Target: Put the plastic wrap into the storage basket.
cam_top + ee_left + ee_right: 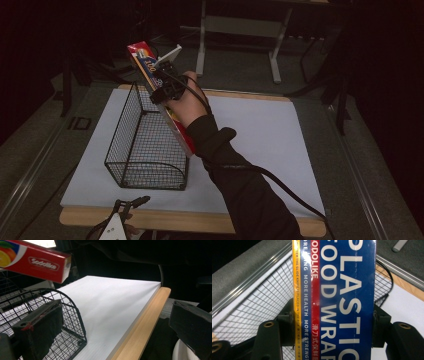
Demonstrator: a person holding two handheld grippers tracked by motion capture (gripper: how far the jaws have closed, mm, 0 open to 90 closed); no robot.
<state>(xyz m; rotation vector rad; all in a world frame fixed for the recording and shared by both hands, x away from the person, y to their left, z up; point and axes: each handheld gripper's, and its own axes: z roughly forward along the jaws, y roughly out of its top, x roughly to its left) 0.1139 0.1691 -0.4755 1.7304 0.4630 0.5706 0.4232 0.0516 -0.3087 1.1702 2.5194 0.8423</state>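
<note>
**Plastic wrap box poised over the wire basket**

The plastic wrap box [159,95], clenched in the right tongs [167,85], tilts above the wire basket [145,145]. Level it along the basket's length before lowering. The left tongs [127,207] idle released at the worktop's [260,135] near edge.

On the box [337,300], in the right gripper view, large white letters "PLASTIC FOOD WRAP" are read on its blue face, cut off at the frame edges. Beside them, on a red stripe, "SODOLIKE" is partly seen, followed by Chinese characters. "MORE HEALTH" and "MORE STRENG..." are printed in white on blue. On the yellow edge, "THE SLIDE KNIFE IS PLACED IN THE BOX" is made out. In the left gripper view, "Sodolike" is shown in a white oval on the box's red side.
</note>
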